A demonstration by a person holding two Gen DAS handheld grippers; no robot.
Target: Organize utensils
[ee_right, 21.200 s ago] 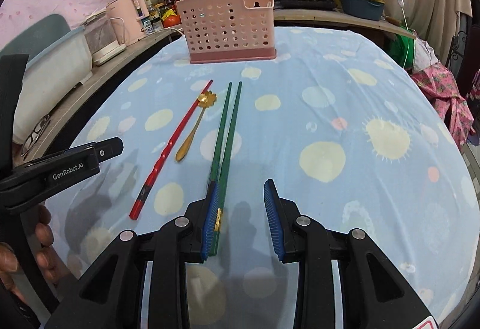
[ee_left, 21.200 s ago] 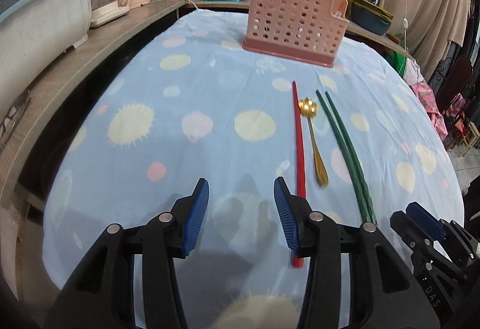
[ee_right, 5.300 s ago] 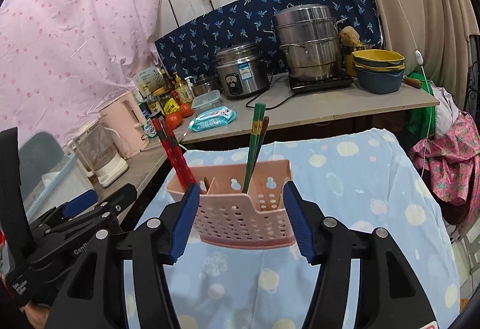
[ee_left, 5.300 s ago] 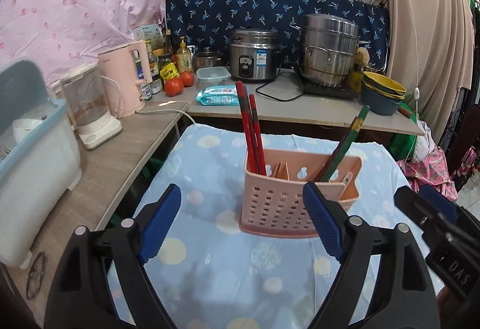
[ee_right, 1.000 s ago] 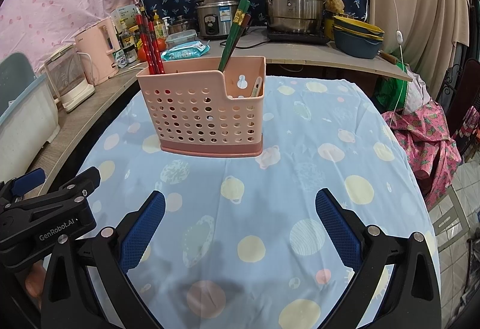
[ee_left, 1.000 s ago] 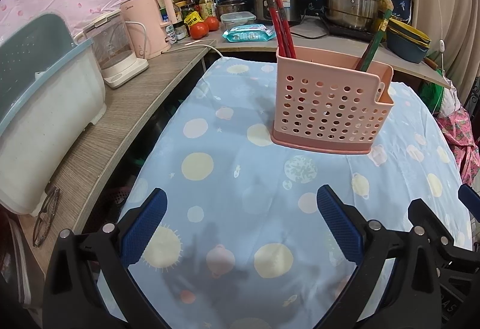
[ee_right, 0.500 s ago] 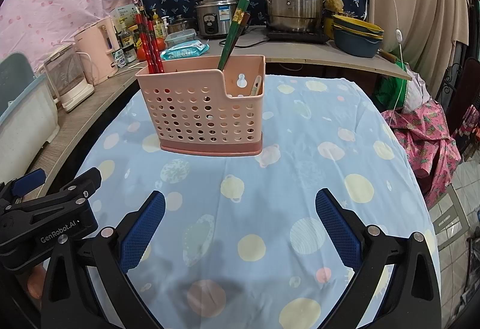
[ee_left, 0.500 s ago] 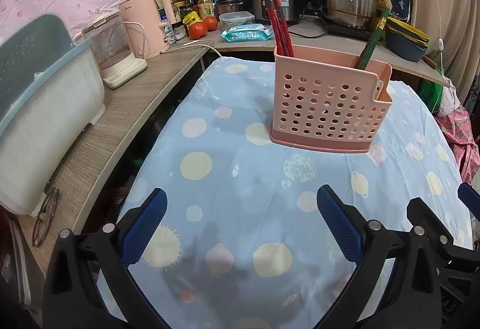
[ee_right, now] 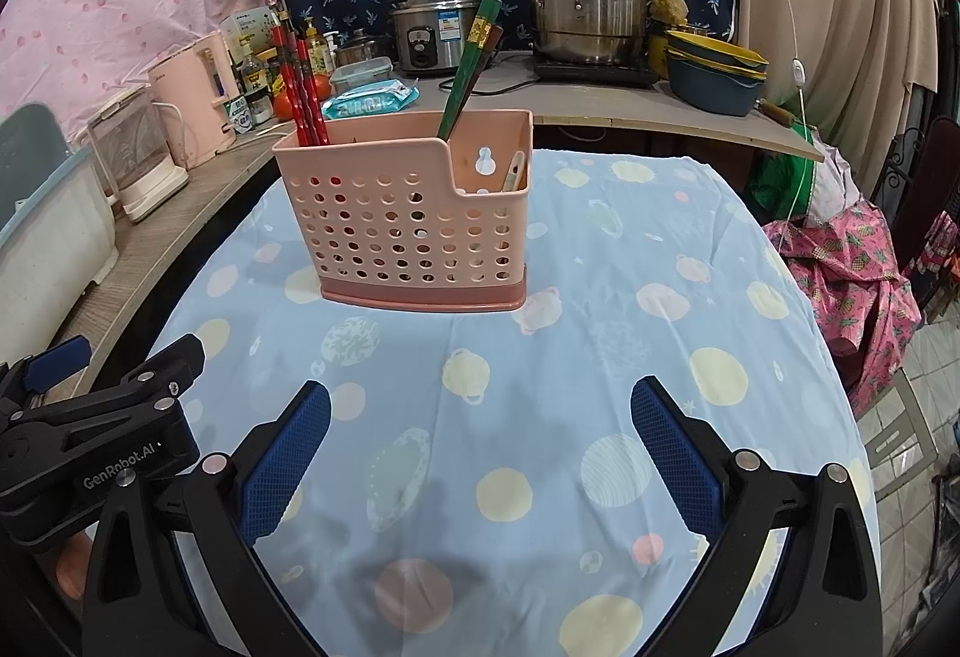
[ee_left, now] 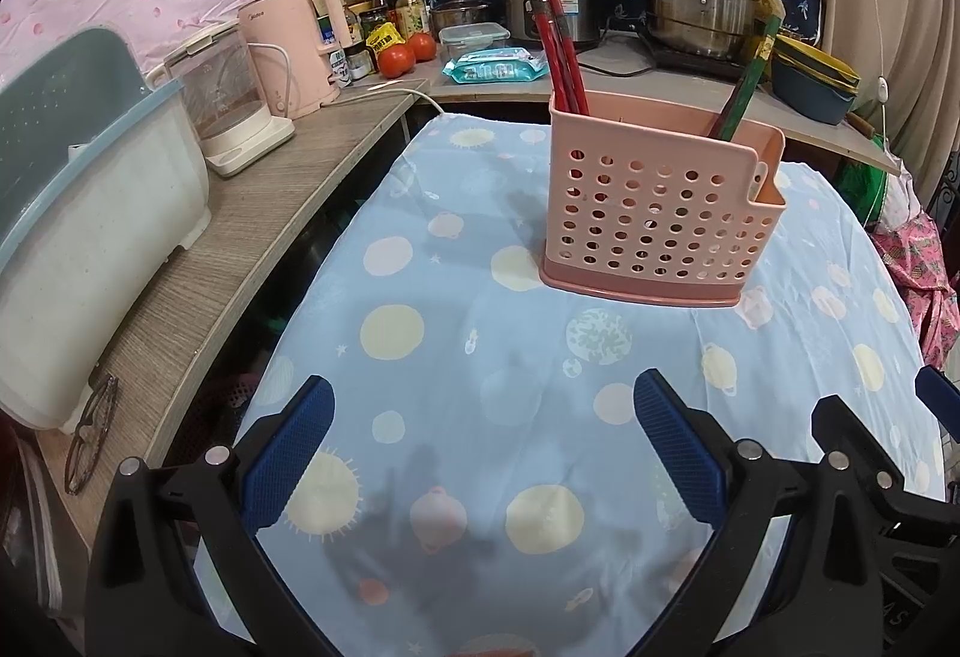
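A pink perforated utensil holder (ee_left: 654,213) (ee_right: 402,213) stands upright on the blue dotted tablecloth (ee_left: 510,357). Red chopsticks (ee_left: 555,42) (ee_right: 298,84) stand in its left compartment. Green chopsticks (ee_left: 747,75) (ee_right: 471,60) lean in another compartment. A pale utensil handle (ee_right: 515,171) shows in the low right compartment. My left gripper (ee_left: 483,453) is wide open and empty, well in front of the holder. My right gripper (ee_right: 480,450) is wide open and empty, also short of the holder.
A wooden counter (ee_left: 240,249) runs along the left with a dish rack (ee_left: 78,189), a glass kettle (ee_left: 225,111) and a pink kettle (ee_left: 297,45). Pots (ee_right: 585,9), a rice cooker (ee_right: 429,33) and bowls (ee_right: 714,75) stand on the back shelf. Glasses (ee_left: 90,435) lie on the counter.
Both grippers have drawn slightly nearer the holder since a second ago, jaws staying wide open. Much earlier the chopsticks and a gold spoon lay on the cloth; they now stand in the holder.
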